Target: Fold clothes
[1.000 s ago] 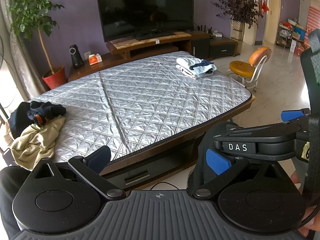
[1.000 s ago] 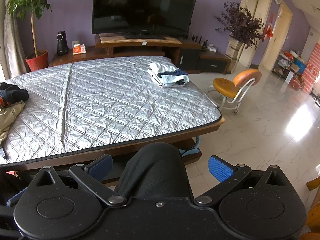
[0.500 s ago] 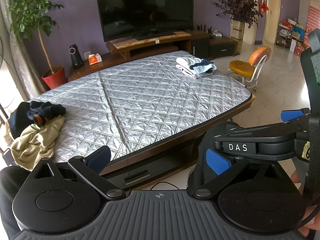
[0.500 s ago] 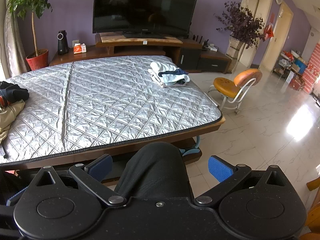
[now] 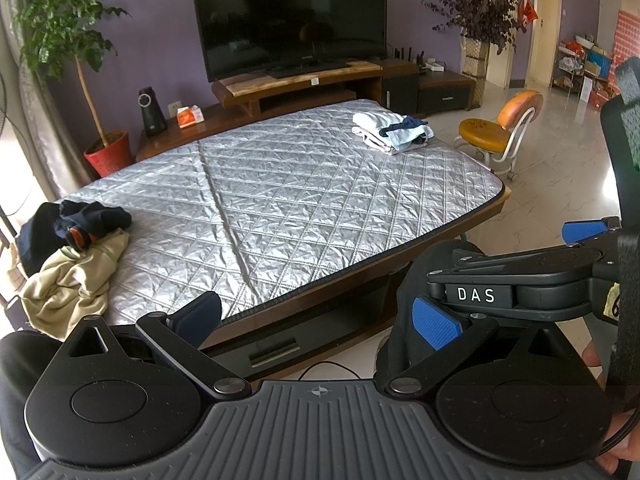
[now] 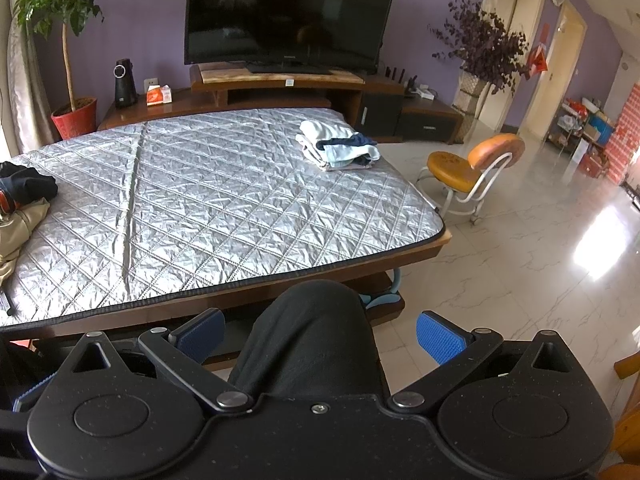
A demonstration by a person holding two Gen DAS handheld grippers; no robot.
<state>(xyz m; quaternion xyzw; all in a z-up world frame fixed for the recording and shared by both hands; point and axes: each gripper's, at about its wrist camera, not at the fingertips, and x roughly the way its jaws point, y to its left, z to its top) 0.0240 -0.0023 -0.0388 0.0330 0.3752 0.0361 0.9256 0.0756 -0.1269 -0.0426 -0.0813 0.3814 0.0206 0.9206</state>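
Note:
A heap of unfolded clothes lies at the left edge of the quilted silver table (image 5: 312, 200): a tan garment (image 5: 76, 276) with a dark navy one (image 5: 84, 220) on top. A folded stack of white and light blue clothes (image 5: 394, 128) sits at the far right corner, also in the right wrist view as the folded stack (image 6: 338, 148). My left gripper (image 5: 318, 318) is open and empty, held short of the table's near edge. My right gripper (image 6: 320, 340) is open and empty above a person's black-clad knee (image 6: 316, 344). The tan garment (image 6: 16, 232) shows at the left border.
A TV (image 5: 288, 16) on a wooden stand stands behind the table. A potted plant in a red pot (image 5: 108, 156) is at the far left, an orange chair (image 5: 500, 132) to the right on the tiled floor (image 6: 540, 264). The right gripper's body (image 5: 520, 280) crosses the left wrist view.

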